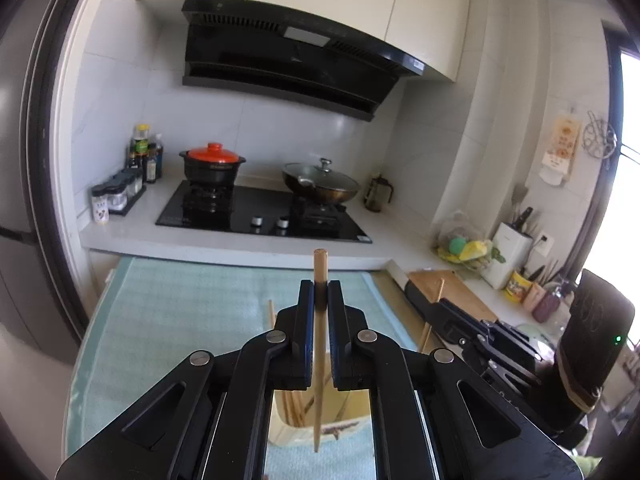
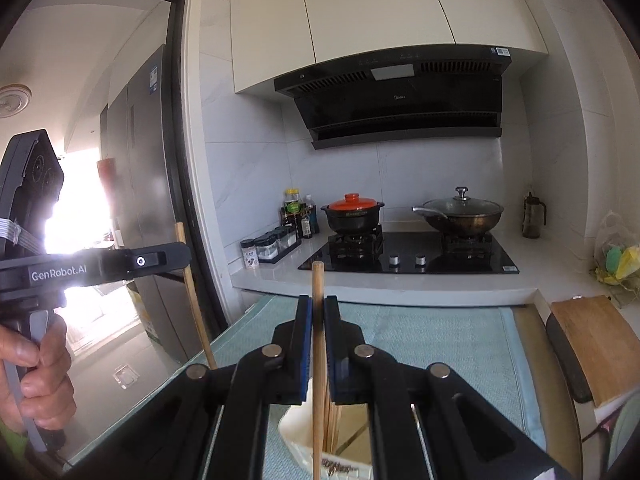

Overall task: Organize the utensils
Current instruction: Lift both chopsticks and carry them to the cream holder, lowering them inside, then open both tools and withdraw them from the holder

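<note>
Left gripper (image 1: 320,285): jaws clamped on a chopstick (image 1: 319,344) held upright between the pads; its blunt top stands just above the fingertips, its thin end hangs below the jaws. Under the fingers, a pale box (image 1: 320,412) with more sticks leaning in it, resting on a green mat (image 1: 180,312). One loose stick (image 1: 271,314) lies on the mat just left of the fingers.

Right gripper (image 2: 318,307): jaws likewise clenched on a second chopstick (image 2: 318,364), upright, top end just above the fingertips, lower end dropping toward the box (image 2: 304,436) directly beneath, where other sticks stand. The green mat (image 2: 432,344) spreads ahead of and to the right of these fingers.

In the right view the left gripper (image 2: 176,254) shows in profile at far left, its chopstick (image 2: 195,300) crossing the tip and slanting downward; a hand (image 2: 38,376) grips its handle. In the left view the right gripper (image 1: 440,304) shows at right, with its stick (image 1: 432,312) slanting past the tip.

Beyond the fingers in both views: a white counter (image 1: 224,240) with a black hob (image 1: 260,216), a red-lidded pot (image 1: 212,166) and a glass-lidded wok (image 1: 320,184); spice jars (image 1: 116,196) and bottles (image 1: 146,156) to the far left. To the right of the mat, a wooden board (image 2: 600,348) and a knife block (image 1: 506,252)
</note>
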Available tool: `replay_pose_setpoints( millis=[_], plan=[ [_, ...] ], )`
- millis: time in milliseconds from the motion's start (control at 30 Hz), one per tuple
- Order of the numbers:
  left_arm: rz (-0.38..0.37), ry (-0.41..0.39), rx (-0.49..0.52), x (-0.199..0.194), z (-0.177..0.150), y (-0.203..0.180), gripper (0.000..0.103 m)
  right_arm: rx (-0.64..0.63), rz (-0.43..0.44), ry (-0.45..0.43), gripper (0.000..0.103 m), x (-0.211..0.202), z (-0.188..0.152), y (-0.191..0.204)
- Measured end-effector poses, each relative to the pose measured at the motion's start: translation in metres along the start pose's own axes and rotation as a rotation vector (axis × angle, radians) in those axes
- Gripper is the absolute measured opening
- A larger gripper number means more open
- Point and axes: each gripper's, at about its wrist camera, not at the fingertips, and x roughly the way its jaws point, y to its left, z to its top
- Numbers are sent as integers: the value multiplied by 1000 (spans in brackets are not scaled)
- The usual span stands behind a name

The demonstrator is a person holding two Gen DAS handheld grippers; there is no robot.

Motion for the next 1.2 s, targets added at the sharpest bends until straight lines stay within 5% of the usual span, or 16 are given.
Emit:
replay_pose_setpoints(
  millis=[233, 633, 700, 767, 833, 900, 1200],
  plan=[
    [63, 6, 10, 60, -3, 10, 4, 17, -26, -58, 6, 63, 10, -14],
    [93, 273, -4, 149, -61, 35, 6, 119, 104, 375, 9, 174, -74, -36],
    [91, 290, -13, 142, -64, 39, 15, 116, 105, 398, 11, 174, -74, -37],
    [105, 274, 17, 125, -63, 39, 34, 116, 112, 378, 24, 163, -69, -37],
    [138, 246, 64, 97, -64, 41, 58, 116, 104, 341, 51, 142, -62, -38],
    [145, 235, 96, 67, -67, 45, 67, 84, 79, 312, 53, 116, -58, -35],
    [192, 360, 259, -55, -124, 54, 80, -119, -47, 416, 64, -21, -123, -1]
  ],
)
